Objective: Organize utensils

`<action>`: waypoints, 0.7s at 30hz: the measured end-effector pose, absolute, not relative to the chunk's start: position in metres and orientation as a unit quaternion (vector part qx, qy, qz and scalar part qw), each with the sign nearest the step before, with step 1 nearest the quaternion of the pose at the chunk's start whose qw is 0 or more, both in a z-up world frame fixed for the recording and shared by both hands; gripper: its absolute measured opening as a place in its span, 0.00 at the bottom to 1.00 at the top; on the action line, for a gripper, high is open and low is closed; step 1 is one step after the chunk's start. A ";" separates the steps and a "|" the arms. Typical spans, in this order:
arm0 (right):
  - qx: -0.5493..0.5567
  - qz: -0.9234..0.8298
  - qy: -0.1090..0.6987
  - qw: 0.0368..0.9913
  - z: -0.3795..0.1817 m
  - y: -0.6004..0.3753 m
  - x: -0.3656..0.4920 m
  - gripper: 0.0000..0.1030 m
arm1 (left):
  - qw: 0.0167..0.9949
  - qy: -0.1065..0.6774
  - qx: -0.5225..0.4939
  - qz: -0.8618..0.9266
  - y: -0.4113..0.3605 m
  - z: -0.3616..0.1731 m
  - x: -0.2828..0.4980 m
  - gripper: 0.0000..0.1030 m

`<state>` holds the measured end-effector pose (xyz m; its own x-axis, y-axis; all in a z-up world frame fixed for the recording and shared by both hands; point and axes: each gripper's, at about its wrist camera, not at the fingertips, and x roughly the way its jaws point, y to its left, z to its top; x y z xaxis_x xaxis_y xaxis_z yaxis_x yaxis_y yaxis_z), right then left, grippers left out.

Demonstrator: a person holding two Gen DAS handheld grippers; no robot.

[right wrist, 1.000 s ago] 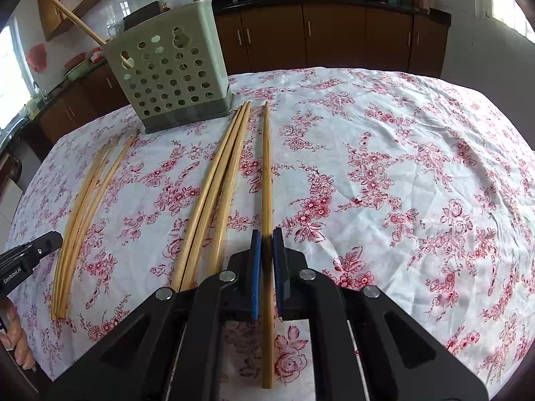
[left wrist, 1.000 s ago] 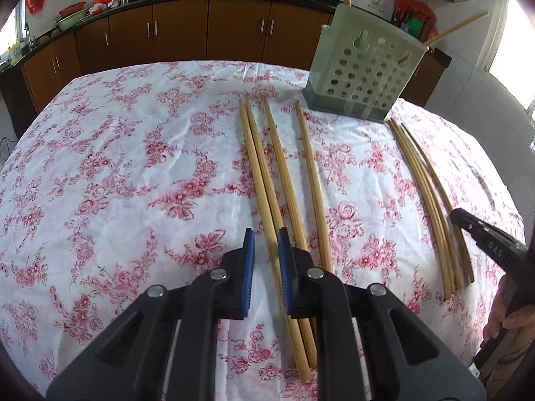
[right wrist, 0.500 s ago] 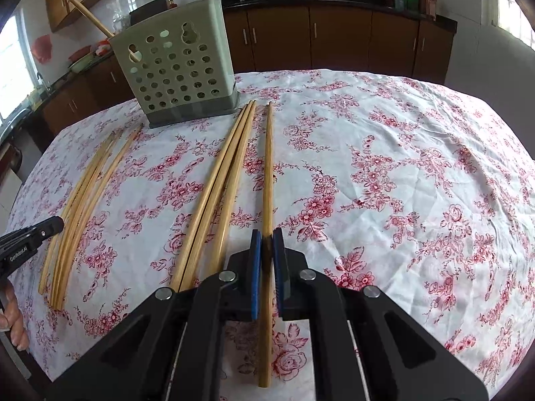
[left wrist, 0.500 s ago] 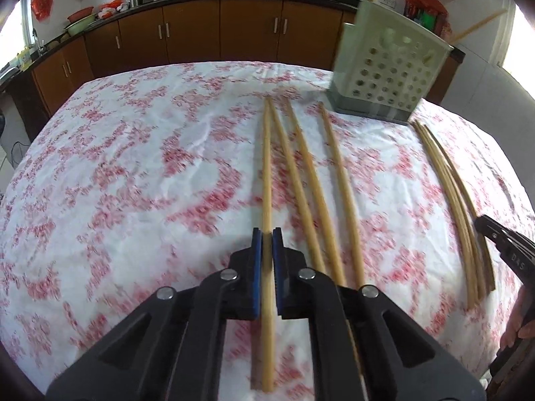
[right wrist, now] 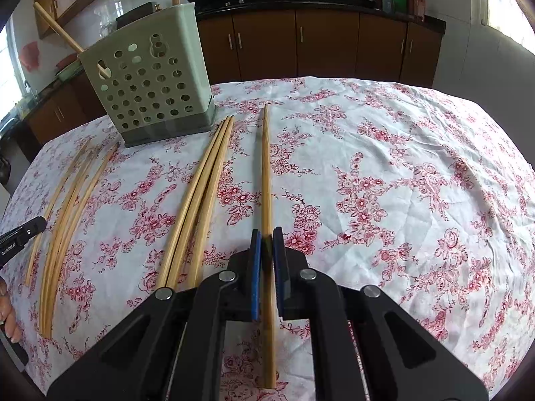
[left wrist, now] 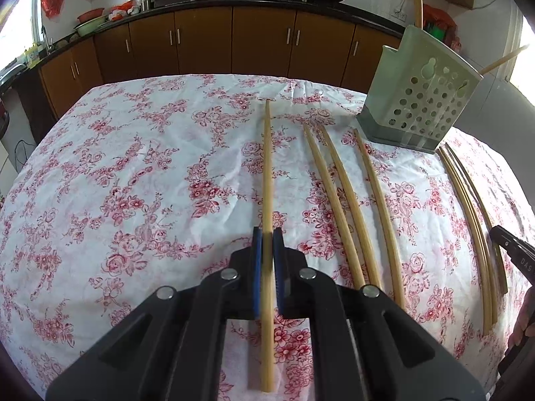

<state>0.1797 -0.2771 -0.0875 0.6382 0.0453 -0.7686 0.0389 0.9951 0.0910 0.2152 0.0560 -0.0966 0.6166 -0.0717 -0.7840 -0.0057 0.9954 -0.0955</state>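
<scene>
My left gripper point(left wrist: 267, 244) is shut on a long bamboo chopstick point(left wrist: 267, 173) and holds it clear of three chopsticks point(left wrist: 337, 207) that lie on the floral cloth to its right. My right gripper point(right wrist: 266, 245) is shut on another chopstick point(right wrist: 265, 170); three more point(right wrist: 200, 190) lie to its left. The pale green perforated utensil holder point(left wrist: 421, 100) stands at the far right in the left wrist view and at the far left in the right wrist view point(right wrist: 150, 90), with two chopsticks standing in it.
A further bundle of chopsticks point(left wrist: 474, 220) lies by the table's right edge in the left wrist view, and at the left in the right wrist view point(right wrist: 67, 214). The floral tablecloth point(left wrist: 133, 183) covers the table. Brown kitchen cabinets point(left wrist: 200, 40) stand behind.
My left gripper went from open around a chopstick to shut on it, then lifted it and drew it left of the others. My right gripper stays shut on its chopstick and has raised it slightly.
</scene>
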 end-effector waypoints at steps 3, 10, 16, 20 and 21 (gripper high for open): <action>0.045 0.000 0.426 0.904 -0.088 -0.276 0.180 0.08 | 0.898 0.437 -0.048 -0.020 0.057 -0.097 0.214 0.09; 0.047 0.001 0.426 0.904 -0.088 -0.276 0.180 0.08 | 0.898 0.438 -0.047 -0.019 0.057 -0.096 0.214 0.09; 0.048 0.001 0.426 0.904 -0.087 -0.275 0.180 0.08 | 0.897 0.438 -0.054 -0.021 0.058 -0.096 0.214 0.09; 0.047 0.001 0.426 0.904 -0.087 -0.276 0.180 0.08 | 0.897 0.438 -0.054 -0.021 0.058 -0.095 0.214 0.09; 0.047 0.000 0.426 0.904 -0.088 -0.275 0.180 0.08 | 0.897 0.438 -0.054 -0.021 0.058 -0.095 0.214 0.09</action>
<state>0.1799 -0.2754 -0.0875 0.6375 0.0407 -0.7694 0.0391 0.9956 0.0851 0.2143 0.0579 -0.0953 0.6150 -0.0859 -0.7839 -0.0091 0.9932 -0.1160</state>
